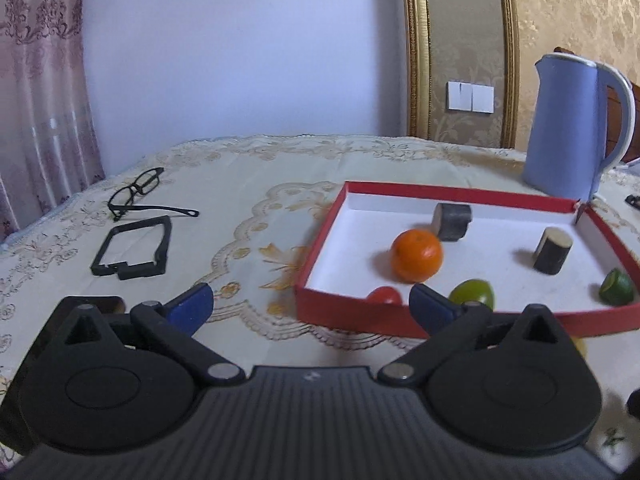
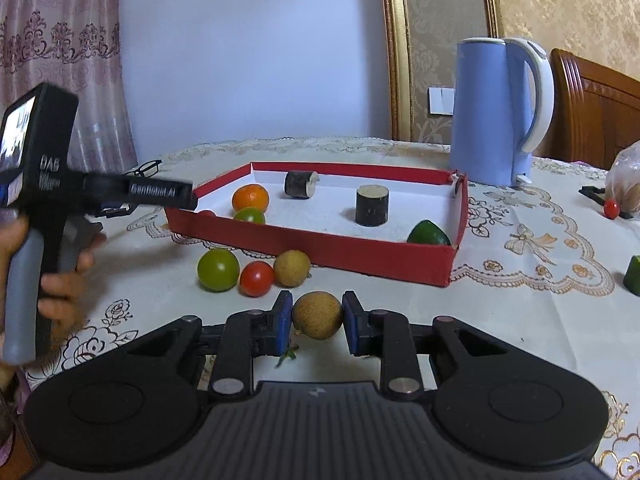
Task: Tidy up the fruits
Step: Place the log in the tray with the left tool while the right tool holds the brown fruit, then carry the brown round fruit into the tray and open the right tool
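Observation:
My left gripper [image 1: 313,308] is open wide with nothing between its blue pads [image 1: 192,306], just in front of the near left corner of the red box [image 1: 352,316]. Inside the box lie an orange [image 1: 417,255], a small red tomato [image 1: 385,295], a green fruit [image 1: 472,293] and a cut lime [image 1: 616,287]. My right gripper [image 2: 316,318] is shut on a brown round fruit [image 2: 317,315], low over the cloth in front of the box [image 2: 340,252]. A green tomato [image 2: 218,269], a red tomato [image 2: 257,278] and a tan fruit [image 2: 292,268] lie outside it.
Two dark wood cylinders [image 2: 301,184] [image 2: 372,205] stand in the box. A blue kettle [image 2: 494,112] is behind it. Glasses [image 1: 138,192] and a black frame [image 1: 132,250] lie at the left. A hand [image 2: 60,280] holds the left gripper [image 2: 176,195]. A cherry tomato [image 2: 611,208] lies far right.

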`<action>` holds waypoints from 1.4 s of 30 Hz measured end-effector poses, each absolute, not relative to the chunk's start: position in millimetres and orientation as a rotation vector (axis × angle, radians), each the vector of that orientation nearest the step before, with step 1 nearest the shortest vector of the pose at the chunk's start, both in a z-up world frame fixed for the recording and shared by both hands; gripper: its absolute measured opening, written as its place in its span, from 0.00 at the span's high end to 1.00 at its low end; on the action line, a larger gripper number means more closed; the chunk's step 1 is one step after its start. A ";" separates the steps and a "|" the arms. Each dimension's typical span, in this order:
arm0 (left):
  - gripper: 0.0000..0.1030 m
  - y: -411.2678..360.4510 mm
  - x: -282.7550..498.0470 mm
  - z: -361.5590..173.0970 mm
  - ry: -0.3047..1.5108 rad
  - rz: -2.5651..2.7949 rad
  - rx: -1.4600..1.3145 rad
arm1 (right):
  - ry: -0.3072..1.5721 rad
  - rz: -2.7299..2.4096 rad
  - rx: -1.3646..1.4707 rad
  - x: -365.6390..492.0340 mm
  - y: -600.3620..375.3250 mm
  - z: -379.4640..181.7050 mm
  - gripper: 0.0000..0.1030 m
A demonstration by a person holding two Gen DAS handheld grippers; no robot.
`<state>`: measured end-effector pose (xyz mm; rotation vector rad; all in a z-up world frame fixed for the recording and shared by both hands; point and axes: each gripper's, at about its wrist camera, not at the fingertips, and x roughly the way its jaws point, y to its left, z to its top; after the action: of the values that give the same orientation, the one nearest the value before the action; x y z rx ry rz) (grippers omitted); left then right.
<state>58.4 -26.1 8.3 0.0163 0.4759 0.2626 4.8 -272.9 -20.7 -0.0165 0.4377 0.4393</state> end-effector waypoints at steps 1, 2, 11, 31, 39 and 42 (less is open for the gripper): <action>0.00 -26.5 58.0 7.3 0.472 0.267 0.023 | 0.435 0.437 -0.021 5.9 -271.2 -19.8 0.74; 0.00 -27.4 58.8 6.0 0.471 0.269 0.025 | 0.433 0.436 -0.024 7.2 -269.7 -18.6 0.74; 0.00 -22.3 53.9 2.6 0.472 0.259 -0.011 | 0.412 0.425 -0.023 30.0 -263.8 -1.8 0.74; 0.00 -22.9 55.0 0.9 0.484 0.242 -0.003 | 0.477 0.349 -0.020 120.7 -244.4 12.5 0.74; 0.00 -25.2 55.6 0.4 0.489 0.242 0.011 | 0.460 0.308 -0.026 152.3 -225.4 27.8 0.74; 0.00 -25.7 56.2 -0.3 0.495 0.249 0.018 | 0.498 0.288 0.033 161.9 -228.8 30.7 0.68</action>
<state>56.2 -25.7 -0.3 0.0177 0.4952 0.2489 161.9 -228.8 30.7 0.0332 0.4980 0.2885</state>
